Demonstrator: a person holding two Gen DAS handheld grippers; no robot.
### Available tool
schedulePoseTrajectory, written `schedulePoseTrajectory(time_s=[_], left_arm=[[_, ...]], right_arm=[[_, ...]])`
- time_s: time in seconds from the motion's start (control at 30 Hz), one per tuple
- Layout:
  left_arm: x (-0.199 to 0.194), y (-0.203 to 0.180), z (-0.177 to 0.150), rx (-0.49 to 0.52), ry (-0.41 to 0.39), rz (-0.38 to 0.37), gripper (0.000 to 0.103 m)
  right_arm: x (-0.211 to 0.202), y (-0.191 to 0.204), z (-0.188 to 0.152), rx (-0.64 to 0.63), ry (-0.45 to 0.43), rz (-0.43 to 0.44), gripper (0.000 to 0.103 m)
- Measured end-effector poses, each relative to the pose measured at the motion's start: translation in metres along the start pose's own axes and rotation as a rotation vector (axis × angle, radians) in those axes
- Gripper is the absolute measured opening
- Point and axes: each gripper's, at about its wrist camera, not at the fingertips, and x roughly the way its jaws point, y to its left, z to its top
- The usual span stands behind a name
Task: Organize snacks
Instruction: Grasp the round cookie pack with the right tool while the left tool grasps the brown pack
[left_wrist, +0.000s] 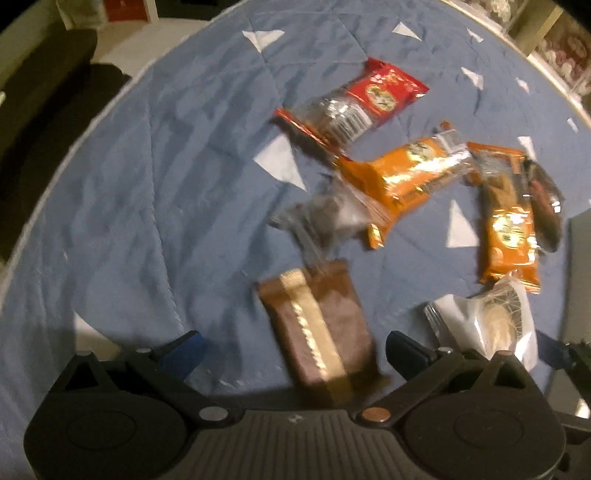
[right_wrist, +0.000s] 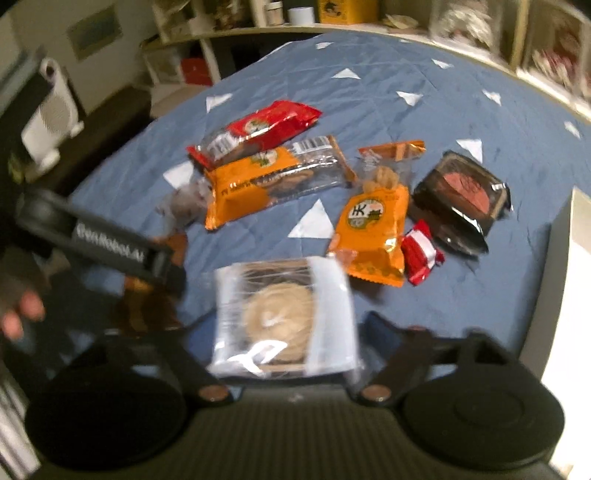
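left tongs (left_wrist: 291, 347) spread wide astride brown packet (left_wrist: 317, 325) | right tongs (right_wrist: 284, 332) flank cookie pack (right_wrist: 282, 317) beside it, grip unclear | ready for sorting

The quilted blue cloth (right_wrist: 461, 258) is matt and creased. The orange packets (right_wrist: 255, 184) and red packet (right_wrist: 266, 122) are glossy foil with clear film ends. The brown wrapper (left_wrist: 321, 332) is satin, the gripper bodies (left_wrist: 295, 435) matt ribbed plastic

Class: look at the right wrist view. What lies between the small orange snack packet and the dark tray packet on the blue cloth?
In the right wrist view, a small red-and-white wrapped candy lies between the small orange packet and the dark tray packet, against the orange packet's edge.
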Motion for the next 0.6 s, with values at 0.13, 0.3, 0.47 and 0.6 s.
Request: schedulePoseTrajectory(time_s=[0.13,0.3,0.47,0.6], left_arm=[[-0.008,-0.002,-0.003,-0.008,-0.028,-0.062,0.088],[-0.006,-0.005,-0.001,0.026,-0.043,-0.081,0.063],[-0.009,-0.025,-0.003,0.179,-0.077,-0.125,0.05],[-0.01,-0.049,-0.01,0.35,-0.081,-0.196,0.041]], right_arm=[[-0.011,-0.002,-0.002,0.043,0.013,-0.059,0.072],[-0.024,-0.01,-0.013,0.127,0.039,-0.102,0.072],[-0.035,-0.015,-0.024,0.207,0.046,-0.104,0.072],[-0.038,-0.017,-0.031,0.241,0.058,-0.104,0.072]])
